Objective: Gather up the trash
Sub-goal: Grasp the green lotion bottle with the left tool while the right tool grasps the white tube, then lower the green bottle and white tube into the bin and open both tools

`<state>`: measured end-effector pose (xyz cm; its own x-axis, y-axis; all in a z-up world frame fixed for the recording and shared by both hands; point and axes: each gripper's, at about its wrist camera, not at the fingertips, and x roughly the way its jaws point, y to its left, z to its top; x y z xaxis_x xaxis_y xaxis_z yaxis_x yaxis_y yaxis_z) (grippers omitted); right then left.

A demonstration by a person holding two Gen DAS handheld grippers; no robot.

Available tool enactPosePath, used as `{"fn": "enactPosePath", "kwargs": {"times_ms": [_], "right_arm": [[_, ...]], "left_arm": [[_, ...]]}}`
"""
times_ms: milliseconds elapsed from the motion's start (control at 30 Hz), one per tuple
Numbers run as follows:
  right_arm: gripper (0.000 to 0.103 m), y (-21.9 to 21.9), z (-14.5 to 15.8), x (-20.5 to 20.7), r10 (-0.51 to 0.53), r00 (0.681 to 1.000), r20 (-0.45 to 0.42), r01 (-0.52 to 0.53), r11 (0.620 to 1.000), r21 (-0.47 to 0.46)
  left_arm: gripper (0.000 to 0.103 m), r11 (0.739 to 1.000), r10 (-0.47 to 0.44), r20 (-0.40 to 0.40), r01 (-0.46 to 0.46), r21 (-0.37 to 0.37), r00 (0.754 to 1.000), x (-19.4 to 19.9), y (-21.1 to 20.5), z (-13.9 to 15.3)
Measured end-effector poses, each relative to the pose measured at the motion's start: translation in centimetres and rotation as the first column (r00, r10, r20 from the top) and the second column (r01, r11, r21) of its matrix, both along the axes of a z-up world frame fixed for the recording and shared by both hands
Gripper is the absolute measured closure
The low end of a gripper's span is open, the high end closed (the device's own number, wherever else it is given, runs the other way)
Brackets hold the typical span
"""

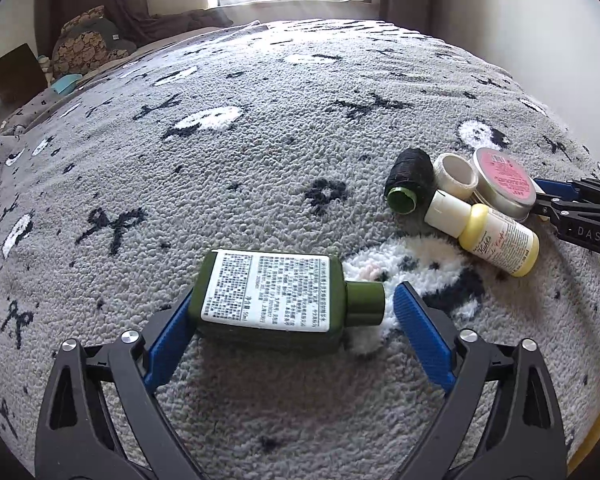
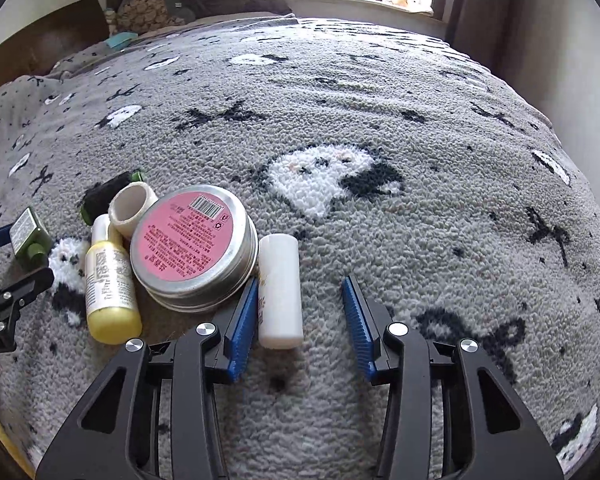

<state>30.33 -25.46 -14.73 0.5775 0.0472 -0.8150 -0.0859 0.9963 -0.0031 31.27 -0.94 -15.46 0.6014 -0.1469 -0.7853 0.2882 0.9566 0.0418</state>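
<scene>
The left tongs (image 1: 288,312) are spread wide around the green bottle (image 1: 276,296), which lies on its side on the bed's grey blanket (image 1: 260,140), one blue pad touching its base and the other just clear of its cap, apparently set for an end-to-end pinch. The right tongs (image 2: 300,312) also gape, straddling a small white bottle (image 2: 280,288) beside the pink-labelled tin (image 2: 192,240). The yellow bottle (image 2: 110,288), tape roll (image 2: 132,208) and black thread spool (image 1: 408,180) are bunched there too.
</scene>
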Motion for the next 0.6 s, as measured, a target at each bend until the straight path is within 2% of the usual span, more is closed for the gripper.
{"fn": "enactPosePath", "kwargs": {"times_ms": [100,200,233,433,600], "right_arm": [[0.065,0.0,-0.2,0.8,0.003,1.000,-0.004,-0.003,1.000,0.003],[0.080,0.1,-0.1,0.8,0.007,1.000,-0.001,-0.007,1.000,-0.003],[0.082,0.1,0.0,0.7,0.009,1.000,0.001,-0.009,1.000,-0.004],[0.082,0.1,0.5,-1.0,0.009,1.000,-0.003,-0.009,1.000,-0.013],[0.082,0.0,1.3,-4.4,0.016,1.000,0.006,-0.016,1.000,-0.008]], "left_arm": [[0.021,1.000,-0.008,-0.005,0.008,-0.007,1.000,0.6,0.1,0.0],[0.021,1.000,-0.019,-0.006,0.019,-0.009,1.000,0.7,0.0,0.0],[0.021,1.000,-0.023,-0.005,0.023,-0.006,1.000,0.6,-0.1,0.0],[0.021,0.999,-0.034,0.003,0.034,0.002,0.999,-1.3,-0.1,0.6],[0.021,0.999,-0.039,0.014,0.039,-0.016,0.999,-4.9,-0.6,1.9]]}}
